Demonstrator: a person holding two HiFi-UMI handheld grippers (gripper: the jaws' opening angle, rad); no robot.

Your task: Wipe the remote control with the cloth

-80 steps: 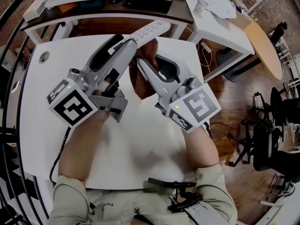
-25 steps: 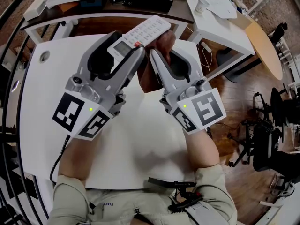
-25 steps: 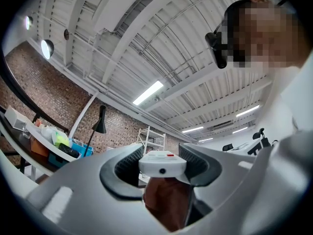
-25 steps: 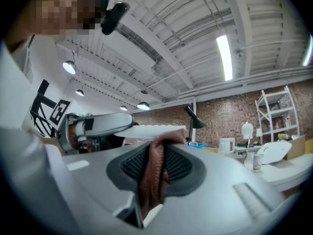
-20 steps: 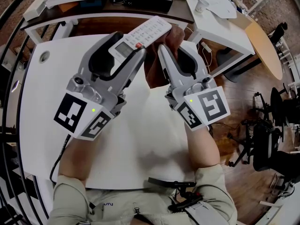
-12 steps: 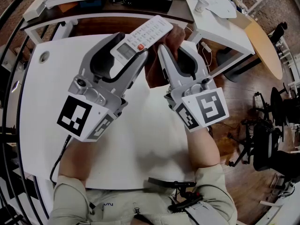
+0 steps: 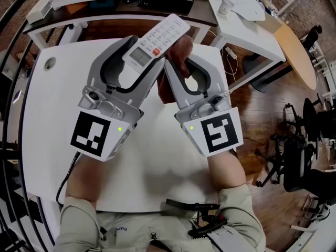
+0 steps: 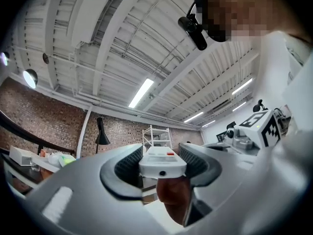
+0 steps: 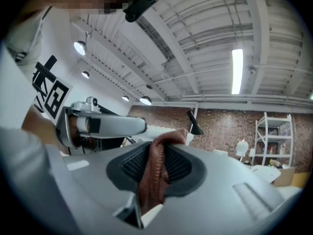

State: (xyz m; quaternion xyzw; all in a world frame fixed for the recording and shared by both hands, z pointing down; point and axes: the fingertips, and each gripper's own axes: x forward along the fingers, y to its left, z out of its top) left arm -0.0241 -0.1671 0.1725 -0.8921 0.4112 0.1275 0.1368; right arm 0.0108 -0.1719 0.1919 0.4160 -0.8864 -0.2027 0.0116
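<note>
White slab remote control with red button [image 7: 157,35] sat clamped at near end in left gripper [image 7: 147,54], upper centre of head view. Long axis ran lower left to upper right. Right gripper [image 7: 181,63] was clenched on bunched brown cloth [image 9: 156,170], just right of remote, by its underside. Free far end lay nearer right claw.

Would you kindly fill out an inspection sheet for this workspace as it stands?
Surface: white table, bare where visible.
Job's things: remote held above the table, buttons up; brown cloth just below it.
Clutter: nothing seen.
Tongs: left tongs shut on the remote; right tongs shut on the cloth.
Cables: black cable over the table's left edge.
Surroundings: second table, office chairs, wood floor.
</note>
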